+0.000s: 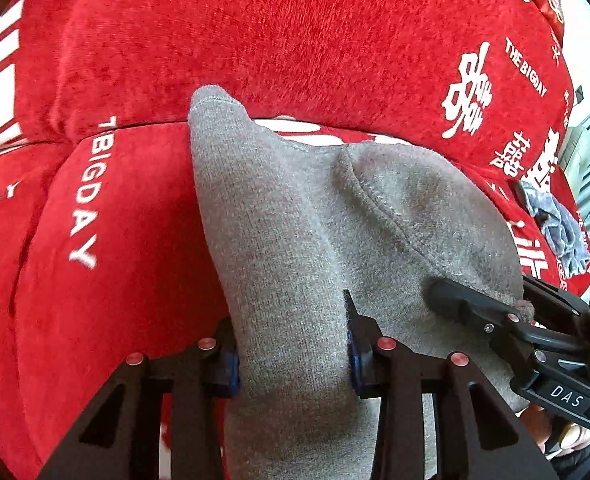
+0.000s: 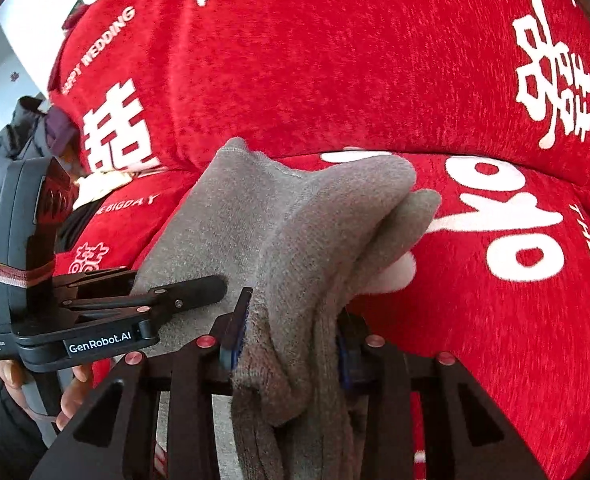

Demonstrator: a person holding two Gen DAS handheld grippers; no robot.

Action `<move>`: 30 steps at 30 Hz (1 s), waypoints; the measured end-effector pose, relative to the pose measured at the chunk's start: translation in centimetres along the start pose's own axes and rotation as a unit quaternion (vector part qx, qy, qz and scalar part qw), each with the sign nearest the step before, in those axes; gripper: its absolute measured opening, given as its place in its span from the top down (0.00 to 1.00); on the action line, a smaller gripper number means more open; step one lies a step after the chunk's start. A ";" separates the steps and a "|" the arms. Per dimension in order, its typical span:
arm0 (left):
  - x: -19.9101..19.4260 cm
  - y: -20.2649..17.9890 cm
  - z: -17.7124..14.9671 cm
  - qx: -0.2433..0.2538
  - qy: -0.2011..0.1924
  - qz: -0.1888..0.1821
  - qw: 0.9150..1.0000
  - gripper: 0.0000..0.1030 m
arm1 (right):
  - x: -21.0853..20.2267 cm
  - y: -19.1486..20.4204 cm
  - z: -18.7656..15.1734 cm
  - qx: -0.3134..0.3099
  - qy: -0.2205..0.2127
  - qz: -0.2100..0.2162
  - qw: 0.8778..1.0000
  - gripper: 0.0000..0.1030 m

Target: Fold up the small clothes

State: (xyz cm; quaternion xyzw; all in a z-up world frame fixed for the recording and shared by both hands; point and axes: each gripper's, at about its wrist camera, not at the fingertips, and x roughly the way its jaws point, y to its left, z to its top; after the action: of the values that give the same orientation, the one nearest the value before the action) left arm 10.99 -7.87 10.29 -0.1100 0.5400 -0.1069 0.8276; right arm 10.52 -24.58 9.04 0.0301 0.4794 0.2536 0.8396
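A grey knitted sock hangs stretched between both grippers over a red cushion. In the left wrist view my left gripper is shut on one end, its blue pads pressing the bunched fabric from both sides. The right gripper grips the sock's other edge at the lower right. In the right wrist view my right gripper is shut on folded layers of the grey sock, whose toe ends point up and to the right. The left gripper pinches the sock's left edge there.
Under the sock lies a red plush sofa cover with white lettering, over seat and backrest. Another crumpled grey cloth sits on the seat at the right. Dark clothing is piled past the sofa's left end. A person's hand holds the left gripper's handle.
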 end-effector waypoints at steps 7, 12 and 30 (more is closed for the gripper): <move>-3.2 0.3 -4.3 0.002 -0.009 0.006 1.000 0.61 | -2.3 3.2 -3.5 -0.014 -0.007 -0.004 1.000 0.63; -5.2 0.5 -6.7 0.007 -0.021 0.009 1.000 0.61 | -3.5 5.0 -5.5 -0.019 -0.017 -0.003 1.000 0.63; -6.1 2.5 -12.4 0.003 -0.019 0.023 1.000 0.61 | -2.9 8.0 -10.5 -0.028 0.000 -0.004 1.000 0.64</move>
State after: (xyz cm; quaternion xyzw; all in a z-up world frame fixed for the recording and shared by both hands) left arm -2.66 -4.52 9.96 -0.0967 0.5260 -0.0871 0.8405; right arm -2.48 -20.94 7.98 0.0046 0.4726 0.2635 0.8409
